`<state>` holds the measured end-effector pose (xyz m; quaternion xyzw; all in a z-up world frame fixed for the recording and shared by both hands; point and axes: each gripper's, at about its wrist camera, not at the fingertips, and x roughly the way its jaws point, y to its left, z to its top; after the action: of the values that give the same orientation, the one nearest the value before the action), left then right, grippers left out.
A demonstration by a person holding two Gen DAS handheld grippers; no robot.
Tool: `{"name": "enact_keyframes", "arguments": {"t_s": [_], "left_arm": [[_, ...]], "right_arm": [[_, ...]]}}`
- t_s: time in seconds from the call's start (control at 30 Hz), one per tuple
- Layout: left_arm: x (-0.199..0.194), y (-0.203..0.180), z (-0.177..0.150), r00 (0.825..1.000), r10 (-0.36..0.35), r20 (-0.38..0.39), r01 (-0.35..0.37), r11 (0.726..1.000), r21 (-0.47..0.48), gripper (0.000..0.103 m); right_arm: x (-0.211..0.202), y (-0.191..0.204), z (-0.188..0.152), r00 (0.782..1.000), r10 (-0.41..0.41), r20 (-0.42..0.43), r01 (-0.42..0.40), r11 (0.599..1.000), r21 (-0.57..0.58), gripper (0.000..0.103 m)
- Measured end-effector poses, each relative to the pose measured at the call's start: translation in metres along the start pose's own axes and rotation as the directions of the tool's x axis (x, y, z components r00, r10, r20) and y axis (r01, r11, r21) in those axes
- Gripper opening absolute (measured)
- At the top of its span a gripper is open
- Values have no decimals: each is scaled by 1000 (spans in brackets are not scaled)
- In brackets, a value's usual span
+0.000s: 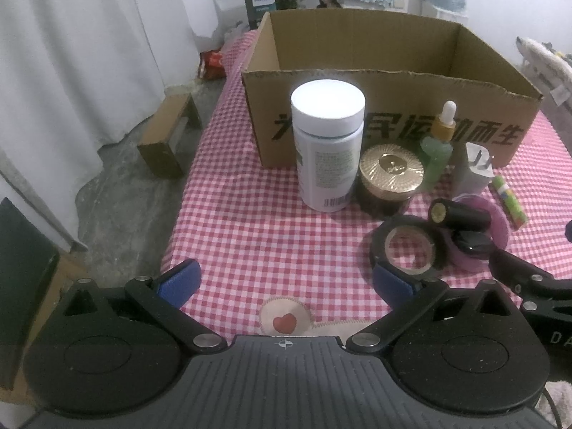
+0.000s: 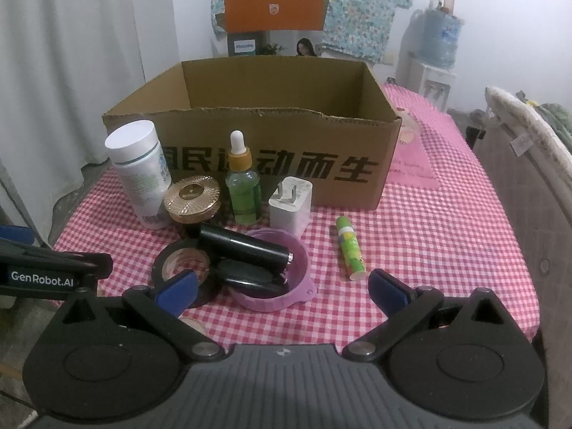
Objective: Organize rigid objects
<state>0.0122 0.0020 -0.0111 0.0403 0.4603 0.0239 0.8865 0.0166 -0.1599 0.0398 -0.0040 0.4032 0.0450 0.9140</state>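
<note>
An open cardboard box [image 2: 271, 175] [image 1: 375, 89] stands at the back of the checked table. In front of it are a white pill bottle [image 1: 327, 146] [image 2: 141, 173], a gold-lidded jar [image 1: 389, 178] [image 2: 192, 198], a green dropper bottle [image 2: 243, 186] [image 1: 438, 146], a white plug adapter [image 2: 290, 203] [image 1: 475, 168], a green tube [image 2: 350, 248] [image 1: 511, 202], a black tape roll [image 1: 407, 250] [image 2: 177, 262], a black cylinder [image 2: 246, 248] [image 1: 459, 214] and a purple ring [image 2: 286, 286]. My left gripper [image 1: 286, 282] hangs open short of the bottle. My right gripper [image 2: 282, 286] is open above the purple ring.
The table's left edge drops to a concrete floor with a small wooden stool [image 1: 168, 136] and white curtains [image 1: 89, 53]. A padded chair [image 2: 529, 150] stands at the right. Bare checked cloth [image 2: 429, 236] lies right of the objects. Behind the box is an orange carton [image 2: 273, 10].
</note>
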Motion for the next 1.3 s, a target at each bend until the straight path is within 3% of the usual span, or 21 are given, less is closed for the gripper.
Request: {"name": "enact_keyframes", "arguments": {"t_s": [0.3, 0.5, 0.67, 0.8, 0.87, 0.93, 0.97, 1.03, 1.17, 1.3], "left_arm": [[14, -7, 7, 1000, -4, -22, 5, 1000, 27, 103], [3, -14, 10, 992, -85, 96, 78, 994, 78, 103], [-7, -31, 14, 958, -224, 178, 190, 963, 191, 102], [-12, -48, 20, 914, -357, 192, 292, 909, 298, 96], [-12, -62, 25, 895, -411, 171, 330, 871, 364, 93], [-9, -76, 29, 888, -439, 139, 351, 841, 412, 87], [-7, -84, 30, 884, -452, 118, 363, 824, 436, 79], [-3, -97, 31, 878, -471, 81, 384, 796, 469, 72], [4, -115, 35, 873, -486, 30, 406, 760, 508, 59], [8, -126, 36, 864, -503, -8, 432, 735, 522, 58]], "right_arm": [[11, -6, 3, 1000, 19, -19, -19, 1000, 25, 103], [5, -31, 6, 996, 88, 26, -89, 995, 50, 103], [-5, -67, 14, 991, 107, 79, -116, 987, 113, 103], [-1, -97, 24, 986, 147, 76, -158, 973, 167, 102], [7, -106, 30, 985, 167, 53, -174, 968, 181, 98], [19, -110, 37, 984, 179, 17, -179, 969, 169, 89], [25, -111, 40, 982, 187, -2, -185, 969, 165, 85], [40, -112, 46, 976, 215, -47, -205, 966, 158, 70], [71, -104, 53, 963, 234, -138, -222, 970, 96, 62], [94, -98, 56, 948, 237, -210, -235, 971, 38, 38]]}}
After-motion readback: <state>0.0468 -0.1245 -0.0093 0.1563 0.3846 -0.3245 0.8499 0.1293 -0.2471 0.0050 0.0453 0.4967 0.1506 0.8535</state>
